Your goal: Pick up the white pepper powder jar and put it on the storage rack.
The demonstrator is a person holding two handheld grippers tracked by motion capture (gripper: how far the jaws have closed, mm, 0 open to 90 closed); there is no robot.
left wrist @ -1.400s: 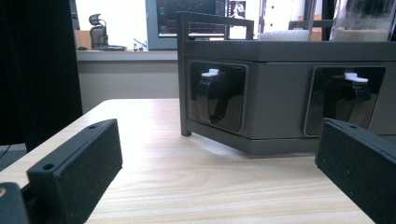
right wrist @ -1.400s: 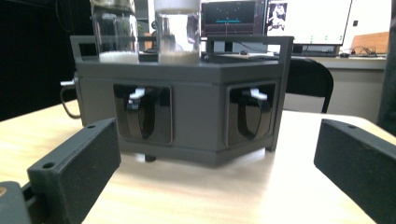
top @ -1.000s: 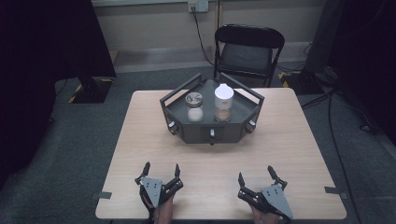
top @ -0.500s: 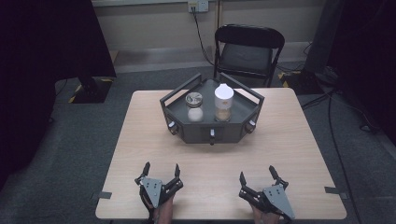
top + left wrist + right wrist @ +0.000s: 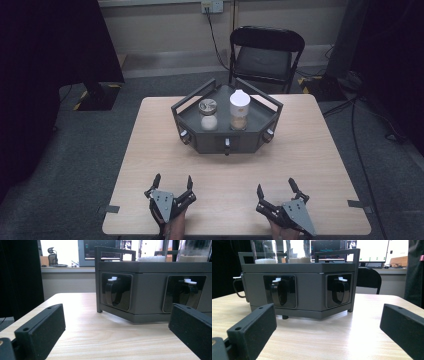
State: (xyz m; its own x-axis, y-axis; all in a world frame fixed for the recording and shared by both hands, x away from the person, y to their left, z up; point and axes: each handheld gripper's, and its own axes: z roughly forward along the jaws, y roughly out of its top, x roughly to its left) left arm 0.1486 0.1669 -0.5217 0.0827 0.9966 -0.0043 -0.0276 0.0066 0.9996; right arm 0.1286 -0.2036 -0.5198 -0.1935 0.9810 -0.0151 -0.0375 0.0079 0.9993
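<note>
1. Almost nothing has changed over the last second. My left hand-held gripper (image 5: 170,192) sits at the near edge of the surface (image 5: 320,150) in the same spot as a second ago. My right hand-held gripper (image 5: 280,197) has crept very slightly to the right along that edge, and no more.

2. Both hand-held grippers are spread wide and hold nothing. In the left gripper view and the right gripper view alike, the two black jaws stand far apart with bare wood grain between them.

3. The things nearest my reach are on the dark grey tray (image 5: 187,112), which stands past the middle of the surface, well apart from both hand-held grippers. It has not shifted.

4. On the tray stand two jars side by side: a short jar (image 5: 208,114) with a metal lid and white contents on the left, and a taller jar (image 5: 239,110) with a white lid and tan contents on the right. Both are upright.

5. The tray's front faces carry recessed black latches with white tips; the left gripper view looks at one (image 5: 113,291), the right gripper view at another (image 5: 338,290).

6. I judge that the work has not begun: nothing is touched, and I am poised at the start. The first reach forward toward the tray is still to come.
</note>
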